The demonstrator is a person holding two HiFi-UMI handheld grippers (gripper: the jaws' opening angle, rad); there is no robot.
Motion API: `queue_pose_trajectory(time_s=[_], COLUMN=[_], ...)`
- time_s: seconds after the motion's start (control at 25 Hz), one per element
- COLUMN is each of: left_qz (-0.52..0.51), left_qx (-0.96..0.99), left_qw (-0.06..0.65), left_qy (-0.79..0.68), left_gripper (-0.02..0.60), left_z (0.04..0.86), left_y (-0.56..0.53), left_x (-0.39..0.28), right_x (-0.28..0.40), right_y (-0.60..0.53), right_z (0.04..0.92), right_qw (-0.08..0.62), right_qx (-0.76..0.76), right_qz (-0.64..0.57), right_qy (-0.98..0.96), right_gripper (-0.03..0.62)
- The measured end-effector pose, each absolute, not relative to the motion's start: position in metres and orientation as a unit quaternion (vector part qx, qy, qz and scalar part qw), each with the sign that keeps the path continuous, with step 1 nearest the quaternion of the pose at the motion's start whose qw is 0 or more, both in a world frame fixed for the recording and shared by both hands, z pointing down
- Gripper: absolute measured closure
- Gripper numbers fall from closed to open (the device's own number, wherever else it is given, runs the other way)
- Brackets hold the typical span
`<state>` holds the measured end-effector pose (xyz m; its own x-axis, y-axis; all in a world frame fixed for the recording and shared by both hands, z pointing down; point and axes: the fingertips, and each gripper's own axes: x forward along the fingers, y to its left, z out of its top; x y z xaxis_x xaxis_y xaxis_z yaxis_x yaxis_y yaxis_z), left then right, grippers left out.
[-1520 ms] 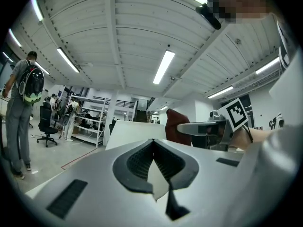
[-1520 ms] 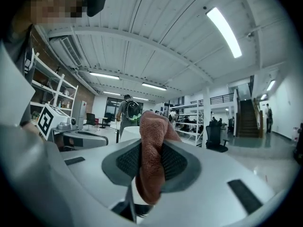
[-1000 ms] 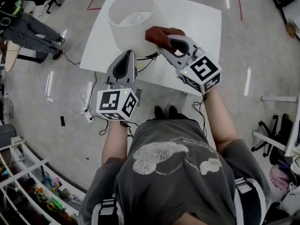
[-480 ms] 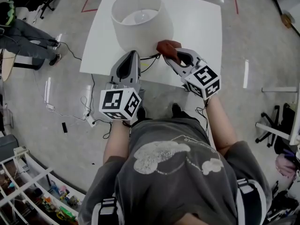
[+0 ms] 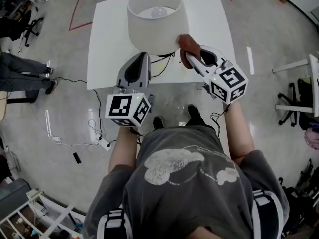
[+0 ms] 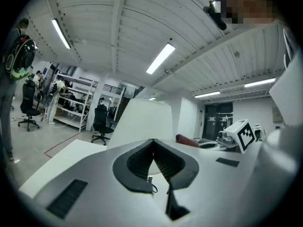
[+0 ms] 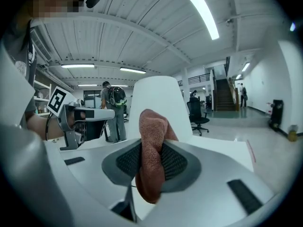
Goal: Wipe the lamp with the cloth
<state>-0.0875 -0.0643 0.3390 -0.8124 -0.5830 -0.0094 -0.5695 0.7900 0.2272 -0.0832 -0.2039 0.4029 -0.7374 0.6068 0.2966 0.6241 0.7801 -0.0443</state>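
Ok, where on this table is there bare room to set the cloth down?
Two bare strips on the table: one between the lamp shade and the left edge, one between the shade and the right edge. The near edge is crowded: cables, the left gripper, and the right gripper holding the cloth.

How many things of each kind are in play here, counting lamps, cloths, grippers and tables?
lamp: 1
cloth: 1, reddish brown, clamped in the right gripper
Grippers: 2, the right gripper and the left gripper, which holds nothing
table: 1, white
Total: 5
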Motion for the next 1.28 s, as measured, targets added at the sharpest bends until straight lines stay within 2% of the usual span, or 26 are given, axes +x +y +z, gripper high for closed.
queue_pose_trajectory(time_s=[0.32, 0.52, 0.8, 1.04, 1.28], left_qz=[-0.095, -0.096, -0.082, -0.073, -0.075], left_qx=[0.386, 0.395, 0.373, 0.339, 0.322], left_qw=[0.007, -0.014, -0.017, -0.004, 0.017], left_qy=[-0.918, -0.914, -0.924, -0.938, -0.944], left_gripper=[0.574, 0.574, 0.574, 0.574, 0.574], left_z=[0.314, 0.295, 0.289, 0.287, 0.297], left_y=[-0.062, -0.059, -0.069, -0.063, -0.054], left_x=[-0.086, -0.087, -0.077, -0.087, -0.093], right_x=[-0.072, -0.073, -0.087, -0.09, -0.087], right_y=[-0.199, -0.187, -0.178, -0.148, -0.126], right_z=[0.356, 0.314, 0.283, 0.289, 0.328], right_qw=[0.106, 0.056, 0.03, 0.044, 0.088], right_qx=[-0.263, -0.265, -0.289, -0.343, -0.37], right_qz=[-0.001, -0.006, -0.032, -0.03, -0.018], right_qy=[-0.959, -0.963, -0.956, -0.938, -0.925], right_gripper=[0.502, 0.502, 0.502, 0.502, 0.502])
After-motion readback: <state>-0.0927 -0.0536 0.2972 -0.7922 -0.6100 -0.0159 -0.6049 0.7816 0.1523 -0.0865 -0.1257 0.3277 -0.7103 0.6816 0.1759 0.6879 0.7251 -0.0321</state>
